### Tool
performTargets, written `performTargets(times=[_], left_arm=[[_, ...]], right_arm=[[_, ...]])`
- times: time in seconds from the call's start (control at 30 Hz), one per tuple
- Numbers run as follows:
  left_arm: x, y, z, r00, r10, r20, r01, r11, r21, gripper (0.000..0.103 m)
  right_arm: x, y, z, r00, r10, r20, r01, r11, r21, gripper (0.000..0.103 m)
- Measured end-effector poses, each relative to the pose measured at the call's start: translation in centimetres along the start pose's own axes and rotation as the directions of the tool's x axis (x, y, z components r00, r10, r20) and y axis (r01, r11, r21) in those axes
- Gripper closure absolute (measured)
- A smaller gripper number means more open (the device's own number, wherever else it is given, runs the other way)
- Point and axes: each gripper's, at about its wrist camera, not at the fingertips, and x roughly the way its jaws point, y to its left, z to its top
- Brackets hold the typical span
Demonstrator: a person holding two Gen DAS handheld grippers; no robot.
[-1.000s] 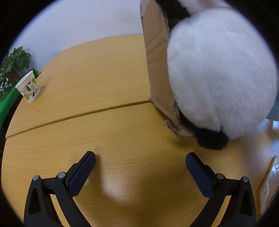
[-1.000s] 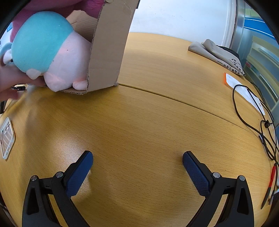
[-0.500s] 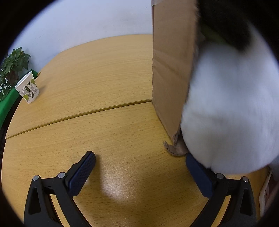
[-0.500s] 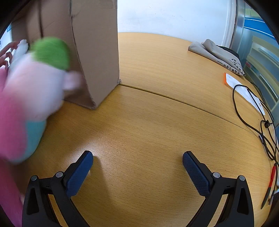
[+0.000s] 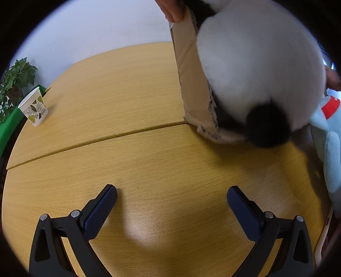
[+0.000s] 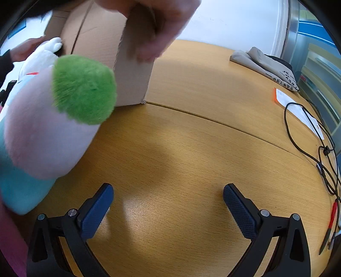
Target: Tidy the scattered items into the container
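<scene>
In the left wrist view, the left gripper (image 5: 171,197) sits low at 6 o'clock over the pale wooden desk (image 5: 132,153), its blue-padded jaws spread wide with nothing between them. At 1 o'clock a brown cardboard box (image 5: 191,85) stands on the desk, and a bare hand (image 5: 172,9) pinches its top edge at 12 o'clock. A round white plush toy with black patches (image 5: 260,64) covers the box's open side. A pale blue plush toy (image 5: 329,149) lies at 3 o'clock. A leaf-printed paper cup (image 5: 34,108) stands at 9 o'clock, beside a green potted plant (image 5: 16,76).

In the right wrist view, the right gripper (image 6: 168,197) is likewise spread wide and empty at 6 o'clock. The box (image 6: 102,42) stands at 11 o'clock with a blurred hand (image 6: 157,25) on it. A pink and teal plush toy with a green tuft (image 6: 49,132) fills 9 o'clock. Black cables (image 6: 311,136) lie at 3 o'clock, folded grey cloth (image 6: 264,64) at 2 o'clock.
</scene>
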Motion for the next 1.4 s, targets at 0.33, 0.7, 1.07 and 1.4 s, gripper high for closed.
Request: performTargets(times=[0.33, 0.7, 1.07, 1.4], left_arm=[[-0.02, 0.04, 0.0, 1.0, 0.0, 0.0, 0.0, 1.0, -0.001, 0.0], [-0.18, 0.04, -0.03, 1.0, 0.001, 0.0, -0.001, 1.0, -0.001, 0.0], [-0.38, -0.01, -0.12, 1.0, 0.002, 0.0, -0.002, 1.0, -0.002, 0.0], [-0.46, 0.08, -0.17, 1.0, 0.002, 0.0, -0.002, 1.0, -0.002, 0.0]], right_arm=[[0.42, -0.67, 0.72, 0.999, -0.042, 0.004, 0.041, 0.998, 0.057, 0.0], [0.41, -0.66, 0.72, 0.999, -0.042, 0.004, 0.042, 0.998, 0.056, 0.0], [0.43, -0.68, 0.72, 0.999, -0.041, 0.004, 0.041, 0.998, 0.056, 0.0], [0.44, -0.67, 0.7, 0.999, -0.042, 0.004, 0.041, 0.998, 0.056, 0.0]])
